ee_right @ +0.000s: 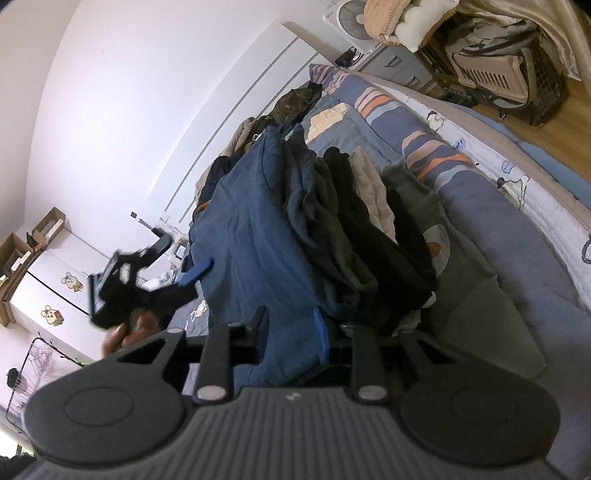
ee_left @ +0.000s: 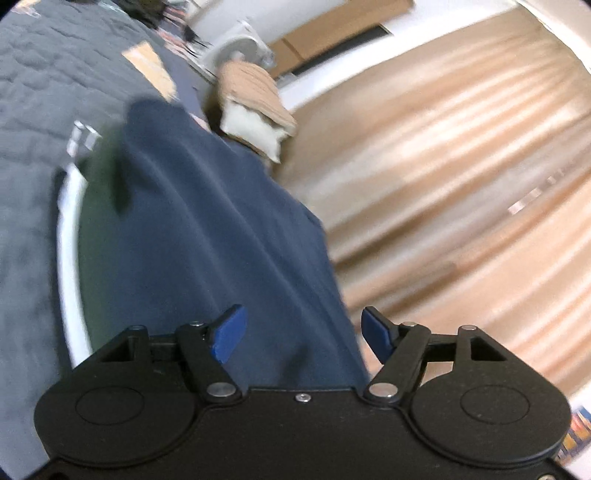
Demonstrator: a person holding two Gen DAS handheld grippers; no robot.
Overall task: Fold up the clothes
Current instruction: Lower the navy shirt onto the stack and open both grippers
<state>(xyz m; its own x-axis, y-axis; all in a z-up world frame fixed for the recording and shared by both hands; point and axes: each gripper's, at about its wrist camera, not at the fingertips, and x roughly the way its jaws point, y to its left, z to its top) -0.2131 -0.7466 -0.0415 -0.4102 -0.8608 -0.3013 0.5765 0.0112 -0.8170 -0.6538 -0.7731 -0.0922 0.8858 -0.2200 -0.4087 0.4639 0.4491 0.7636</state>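
A navy blue garment (ee_right: pixel 255 236) hangs stretched above the bed, and my right gripper (ee_right: pixel 291 332) is shut on its near edge. In the left wrist view the same navy garment (ee_left: pixel 207 229) runs away from my left gripper (ee_left: pixel 303 336). That gripper is open, its blue pads (ee_left: pixel 229 336) wide apart, with the cloth's edge lying just past them. The right wrist view shows the left gripper (ee_right: pixel 192 275) beside the garment's left edge, held by a hand (ee_right: pixel 125 332). A pile of dark green, black and beige clothes (ee_right: pixel 354 229) lies right of the garment.
The grey quilt (ee_left: pixel 33 110) covers the bed (ee_right: pixel 517 266), with a striped blanket (ee_right: pixel 417 147) on it. A fan (ee_right: pixel 354 16), a cushioned basket (ee_right: pixel 399 18) and a pet carrier (ee_right: pixel 495 70) stand beyond the bed. A beige curtain (ee_left: pixel 461 166) hangs right; a stickered cabinet (ee_right: pixel 55 288) stands left.
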